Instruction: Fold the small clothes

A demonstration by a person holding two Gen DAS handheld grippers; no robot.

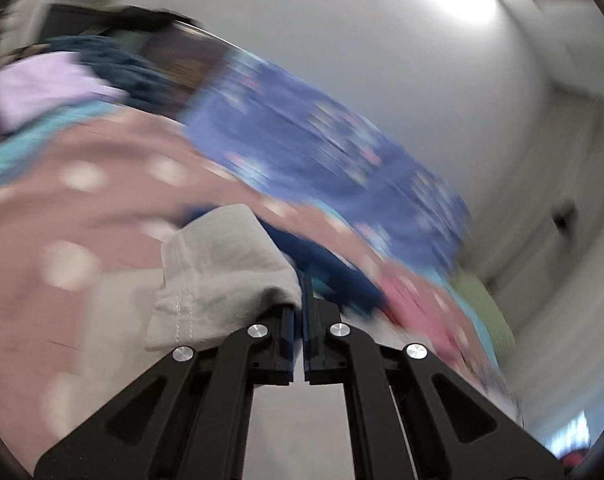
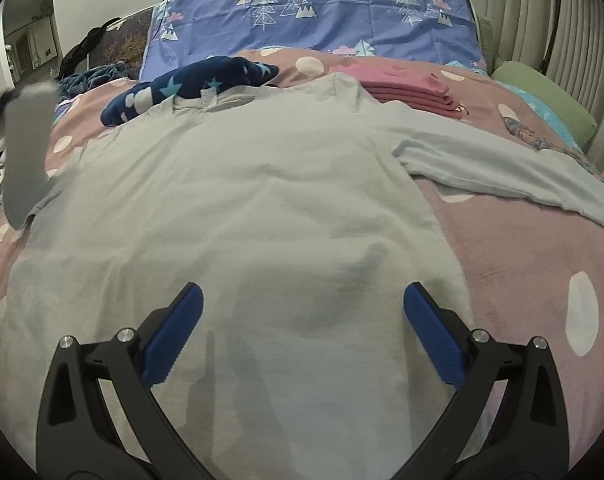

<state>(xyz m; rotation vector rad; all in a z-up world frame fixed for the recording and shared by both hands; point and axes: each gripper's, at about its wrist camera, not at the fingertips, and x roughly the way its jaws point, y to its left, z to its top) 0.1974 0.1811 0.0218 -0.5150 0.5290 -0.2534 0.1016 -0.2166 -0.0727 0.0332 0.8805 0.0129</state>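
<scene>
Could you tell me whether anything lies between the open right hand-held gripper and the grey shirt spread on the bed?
Nothing visible does. The right hand-held gripper hangs open directly over the grey shirt, with only bare fabric between its fingers. The folded pink clothes and navy star-patterned garment lie beyond the collar, out of the way.

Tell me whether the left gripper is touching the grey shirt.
Touching. In the left wrist view, the left gripper is shut on a fold of the grey shirt, which bunches out beside the closed jaws.

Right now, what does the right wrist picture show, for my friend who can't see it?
A grey shirt lies spread on a pink dotted bed, with the open right gripper above its lower part. One sleeve is lifted at the left edge; folded pink clothes sit behind.
</scene>
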